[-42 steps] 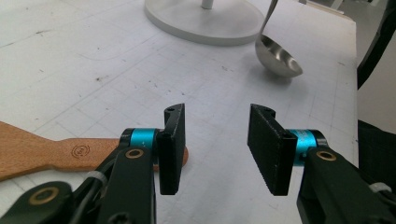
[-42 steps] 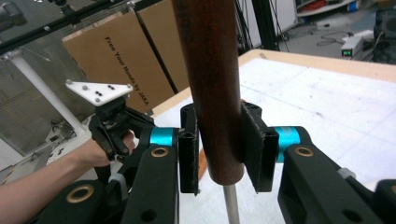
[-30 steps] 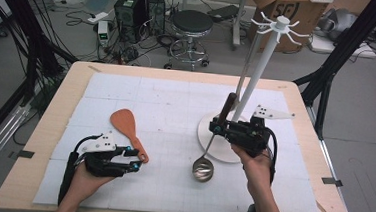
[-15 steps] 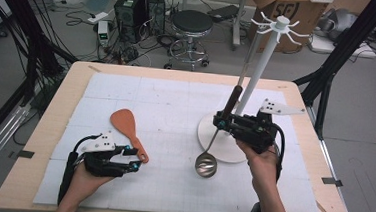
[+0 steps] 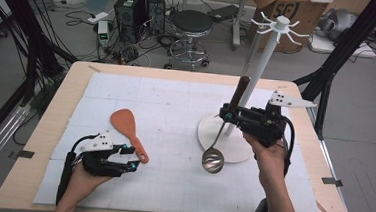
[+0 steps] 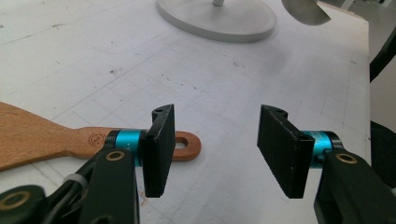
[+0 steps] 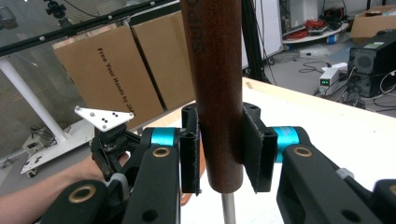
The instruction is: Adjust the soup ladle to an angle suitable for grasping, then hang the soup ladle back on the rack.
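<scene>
A ladle [image 5: 213, 160] with a dark wooden handle [image 7: 212, 70] and a metal bowl hangs nearly upright, its bowl low over the white mat. My right gripper [image 5: 228, 114] is shut on that handle [image 5: 238, 92], both pads pressed against the wood in the right gripper view, gripper [image 7: 219, 149]. A white hook stand [image 5: 263, 76] on a round base [image 5: 239, 139] rises just behind it. At front left lies an orange-brown wooden spatula [image 5: 124, 124]. My left gripper [image 5: 133, 158] rests beside the end of its handle, and its jaws have just been opening. Nothing lies between them [image 6: 217, 140], and the spatula [image 6: 42, 137] lies behind the left jaw.
A white gridded mat [image 5: 170, 185] covers the wooden table [image 5: 33, 140]. Past the far edge stand a round stool [image 5: 191, 23], cardboard boxes [image 5: 283, 7] and cables on the floor. Black frame poles [image 5: 340, 56] rise at the right corner.
My right hand has risen with the ladle, lifting its bowl higher and toward the stand's base. My left hand has stayed in place.
</scene>
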The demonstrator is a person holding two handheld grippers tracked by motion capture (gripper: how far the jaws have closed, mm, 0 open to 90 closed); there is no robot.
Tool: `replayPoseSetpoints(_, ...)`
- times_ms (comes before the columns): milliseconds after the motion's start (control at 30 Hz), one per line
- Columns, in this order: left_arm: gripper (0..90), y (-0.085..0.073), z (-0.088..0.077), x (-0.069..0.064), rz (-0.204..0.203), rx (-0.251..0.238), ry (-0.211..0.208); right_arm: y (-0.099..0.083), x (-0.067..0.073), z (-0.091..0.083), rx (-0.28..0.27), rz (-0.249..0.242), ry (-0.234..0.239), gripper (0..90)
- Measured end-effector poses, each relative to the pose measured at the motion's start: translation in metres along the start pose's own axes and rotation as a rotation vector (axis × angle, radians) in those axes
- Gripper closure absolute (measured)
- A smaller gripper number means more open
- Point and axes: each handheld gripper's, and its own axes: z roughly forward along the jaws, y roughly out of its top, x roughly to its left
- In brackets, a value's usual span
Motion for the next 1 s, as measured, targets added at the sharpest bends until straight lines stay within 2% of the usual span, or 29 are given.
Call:
replayPoseSetpoints(467, 45.9, -0.001, -0.002, 0.001, -0.008, -0.005, 0.005, 0.023, 0.005, -0.020, -0.039, -0.027, -0.020, 71.5)
replayPoseSetpoints(867, 36.8, -0.001, -0.003, 0.001, -0.012, -0.010, 0.021, 0.048, 0.007, -0.031, -0.053, -0.066, -0.050, 72.3)
replayPoseSetpoints(1000, 35.3, 0.000, -0.003, 0.002, -0.016, -0.016, 0.024, 0.054, 0.007, -0.033, -0.060, -0.065, -0.053, 72.6)
